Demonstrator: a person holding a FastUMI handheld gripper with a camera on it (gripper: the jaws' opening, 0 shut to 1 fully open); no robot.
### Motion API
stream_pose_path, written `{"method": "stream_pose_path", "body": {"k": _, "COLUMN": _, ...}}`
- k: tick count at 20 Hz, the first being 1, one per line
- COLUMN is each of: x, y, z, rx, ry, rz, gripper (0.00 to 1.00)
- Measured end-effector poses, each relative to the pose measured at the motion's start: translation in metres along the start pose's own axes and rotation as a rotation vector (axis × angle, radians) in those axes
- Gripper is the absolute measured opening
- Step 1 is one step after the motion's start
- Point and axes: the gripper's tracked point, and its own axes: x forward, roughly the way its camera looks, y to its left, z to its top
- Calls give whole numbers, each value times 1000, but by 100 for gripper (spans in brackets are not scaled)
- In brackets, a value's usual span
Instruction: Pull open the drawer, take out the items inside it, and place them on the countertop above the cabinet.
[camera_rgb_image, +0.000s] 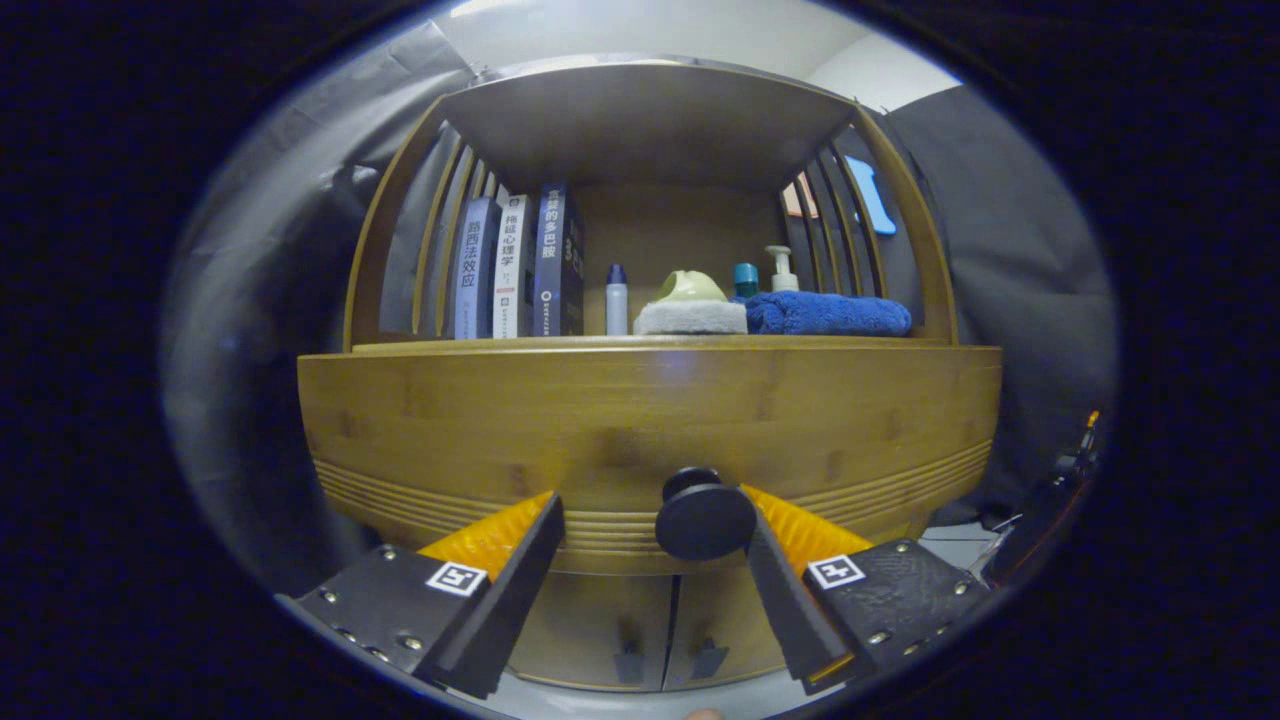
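Gripper view was taken with the hand-held gripper (650, 530) spread apart around the round knob (705, 520) at lower centre, unclamped, while the drawer (650, 420) was seen shut, its contents hidden, below the desk (650, 343) at mid-frame.

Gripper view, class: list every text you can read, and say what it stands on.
"路西法效应": left book, on its spine.
"神经心理学": middle book, on its spine.
"的多巴胺", top characters blurred: right book, on its spine.
Bottles: print too small to read.
Open gripper, drawer knob between its fingers: square coded markers, no words.
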Motion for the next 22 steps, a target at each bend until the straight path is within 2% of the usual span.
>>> {"method": "stream_pose_path", "body": {"k": 16, "x": 22, "y": 1, "z": -2, "rx": -7, "ry": 3, "rz": 10, "gripper": 100}}
{"method": "stream_pose_path", "body": {"k": 21, "x": 25, "y": 6, "z": 1, "rx": 22, "ry": 55, "rz": 87, "gripper": 100}}
{"method": "stream_pose_path", "body": {"k": 22, "x": 22, "y": 1, "z": 0, "rx": 2, "ry": 69, "rz": 76, "gripper": 100}}
